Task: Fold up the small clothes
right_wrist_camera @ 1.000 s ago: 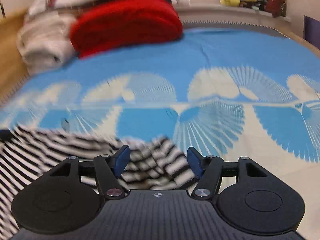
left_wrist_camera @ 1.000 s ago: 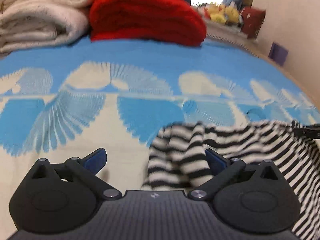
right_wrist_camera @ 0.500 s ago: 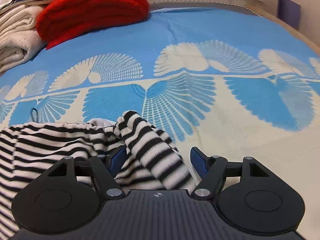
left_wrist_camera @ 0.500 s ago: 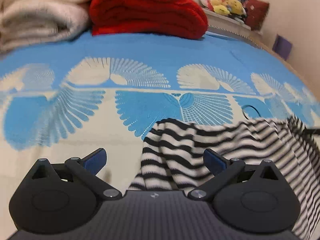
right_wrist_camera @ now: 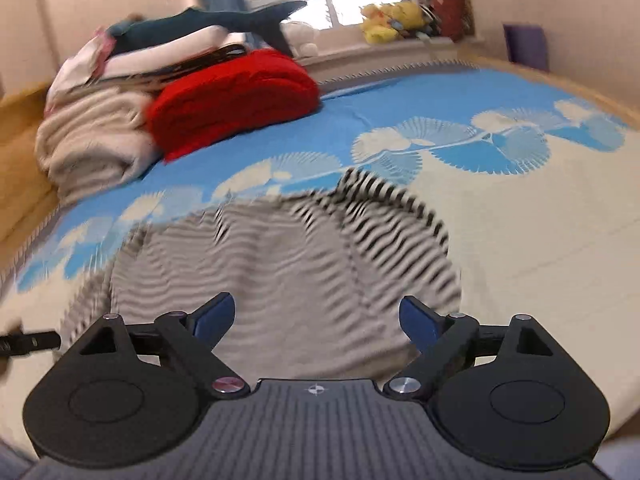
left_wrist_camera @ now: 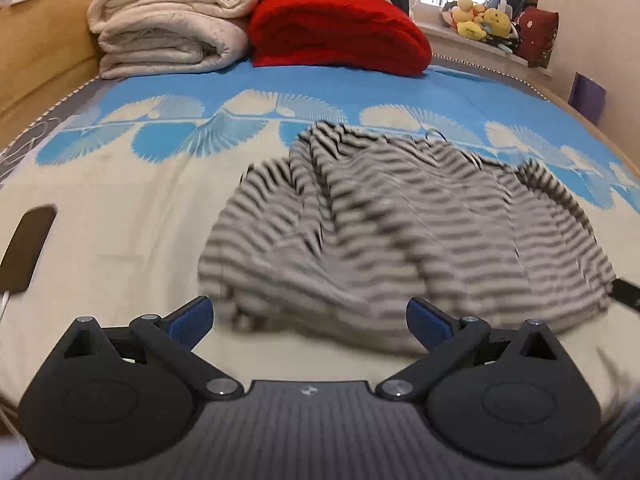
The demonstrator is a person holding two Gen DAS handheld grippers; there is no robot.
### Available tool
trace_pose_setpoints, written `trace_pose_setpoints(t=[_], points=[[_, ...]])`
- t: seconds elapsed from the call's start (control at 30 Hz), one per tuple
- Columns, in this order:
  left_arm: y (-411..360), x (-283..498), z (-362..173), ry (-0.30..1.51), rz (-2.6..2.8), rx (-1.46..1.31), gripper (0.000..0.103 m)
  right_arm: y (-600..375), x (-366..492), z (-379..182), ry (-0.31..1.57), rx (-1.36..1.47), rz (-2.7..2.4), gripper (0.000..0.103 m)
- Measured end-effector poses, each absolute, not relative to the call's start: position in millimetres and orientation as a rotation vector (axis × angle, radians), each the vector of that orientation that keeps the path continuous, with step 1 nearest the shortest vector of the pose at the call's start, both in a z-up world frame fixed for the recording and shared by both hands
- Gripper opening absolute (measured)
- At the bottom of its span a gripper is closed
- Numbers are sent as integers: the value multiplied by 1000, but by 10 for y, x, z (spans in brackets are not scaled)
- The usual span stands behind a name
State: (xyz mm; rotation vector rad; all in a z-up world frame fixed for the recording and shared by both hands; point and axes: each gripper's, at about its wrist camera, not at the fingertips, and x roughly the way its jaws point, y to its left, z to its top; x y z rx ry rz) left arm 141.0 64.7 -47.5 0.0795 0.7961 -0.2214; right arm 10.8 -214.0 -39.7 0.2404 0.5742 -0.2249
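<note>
A black-and-white striped garment (left_wrist_camera: pixel 400 220) lies rumpled on the blue and cream bedspread (left_wrist_camera: pixel 120 208), blurred by motion. It also shows in the right wrist view (right_wrist_camera: pixel 288 256). My left gripper (left_wrist_camera: pixel 310 318) is open and empty, pulled back from the garment's near hem. My right gripper (right_wrist_camera: pixel 316 314) is open and empty above the garment's near part. The tip of the right gripper (left_wrist_camera: pixel 628 295) shows at the garment's right edge, and the tip of the left gripper (right_wrist_camera: pixel 28 342) shows at its left edge.
A folded red blanket (left_wrist_camera: pixel 340 34) and stacked cream blankets (left_wrist_camera: pixel 168 36) lie at the bed's far end, with a shark plush (right_wrist_camera: pixel 224 24) on top. A dark phone-like object (left_wrist_camera: pixel 28 248) lies at the left. Stuffed toys (left_wrist_camera: pixel 480 20) sit on the windowsill.
Both grippers have pulled back and up from the garment, which now lies farther ahead of them on the bed. Both views are wider and motion-blurred.
</note>
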Motion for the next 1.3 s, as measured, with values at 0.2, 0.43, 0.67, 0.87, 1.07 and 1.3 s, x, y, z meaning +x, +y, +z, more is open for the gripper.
trace_pose_setpoints(t=[0.2, 0.43, 0.67, 0.87, 1.07, 1.3], points=[[629, 935, -684, 690, -199, 117, 103, -1744, -185, -533, 496, -13, -134, 90], [604, 834, -880, 657, -158, 140, 103, -1644, -256, -666, 550, 19, -133, 90], [620, 796, -905, 647, -157, 147, 103, -1725, -291, -763, 577, 74, -174, 90], [628, 819, -917, 653, -143, 150, 103, -1804, -273, -783, 590, 115, -191, 90], [607, 834, -935, 662, -149, 149, 103, -1810, -255, -799, 598, 110, -182, 90], [595, 863, -949, 672, -159, 145, 103, -1808, -230, -815, 606, 100, -181, 90]])
